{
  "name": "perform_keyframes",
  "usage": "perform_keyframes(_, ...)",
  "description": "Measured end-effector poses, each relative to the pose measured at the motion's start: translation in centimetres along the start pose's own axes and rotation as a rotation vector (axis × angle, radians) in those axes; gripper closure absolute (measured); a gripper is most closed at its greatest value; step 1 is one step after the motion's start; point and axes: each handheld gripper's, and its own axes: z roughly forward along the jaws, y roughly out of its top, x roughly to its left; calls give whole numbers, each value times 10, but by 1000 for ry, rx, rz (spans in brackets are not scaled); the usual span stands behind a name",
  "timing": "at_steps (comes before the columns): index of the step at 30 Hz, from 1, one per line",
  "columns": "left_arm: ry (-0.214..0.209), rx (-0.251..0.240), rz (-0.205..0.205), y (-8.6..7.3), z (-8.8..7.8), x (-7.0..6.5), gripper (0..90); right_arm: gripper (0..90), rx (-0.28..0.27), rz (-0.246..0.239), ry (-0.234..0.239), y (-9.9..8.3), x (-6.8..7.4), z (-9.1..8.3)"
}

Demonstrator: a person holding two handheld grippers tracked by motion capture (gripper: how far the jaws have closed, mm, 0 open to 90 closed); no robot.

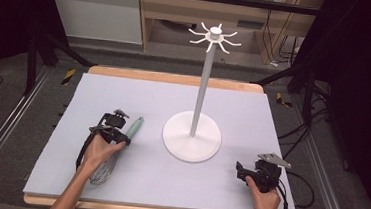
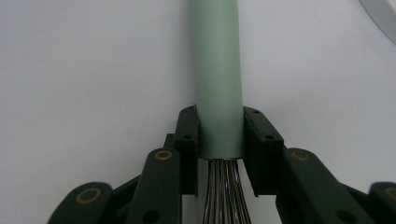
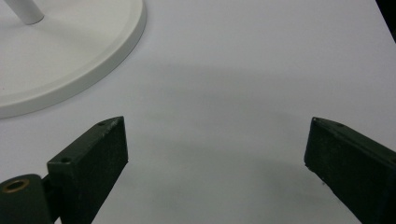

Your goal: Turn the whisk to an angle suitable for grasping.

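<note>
Lying on the grey-covered table (image 1: 253,115), the green-handled wire whisk (image 1: 132,128) is being clamped by the left gripper (image 2: 219,140); the right gripper (image 3: 215,154) is waiting wide open, empty. Lifting toward the white hook stand (image 1: 192,135) probably follows.

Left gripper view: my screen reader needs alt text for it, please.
The left gripper has its two black jaws shut on the pale green handle of a whisk, just above the wires, over a pale grey table mat.
</note>
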Motion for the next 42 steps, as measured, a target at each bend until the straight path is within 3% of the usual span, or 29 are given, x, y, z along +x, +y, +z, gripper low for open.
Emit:
perform_keyframes(14, -24, -25, 41, -4, -16, -3, 687, 66, -3, 2, 3, 0, -1, 0)
perform_keyframes(22, -49, -93, 55, -9, -36, -5, 687, 66, -3, 4, 2, 0, -1, -1)
perform_keyframes(34, -98, -262, 72, -20, -76, -6, 688, 66, -4, 13, 1, 0, -1, -1)
perform_keyframes(39, -108, -380, 88, -25, -91, -10, 687, 65, -24, 17, 5, 0, -1, -3)
perform_keyframes(40, -108, -380, 88, -25, -91, -10, 688, 65, -24, 17, 5, 0, -1, -3)
perform_keyframes(42, -112, -456, 99, -28, -99, -14, 687, 64, -34, 10, 5, 0, -1, -3)
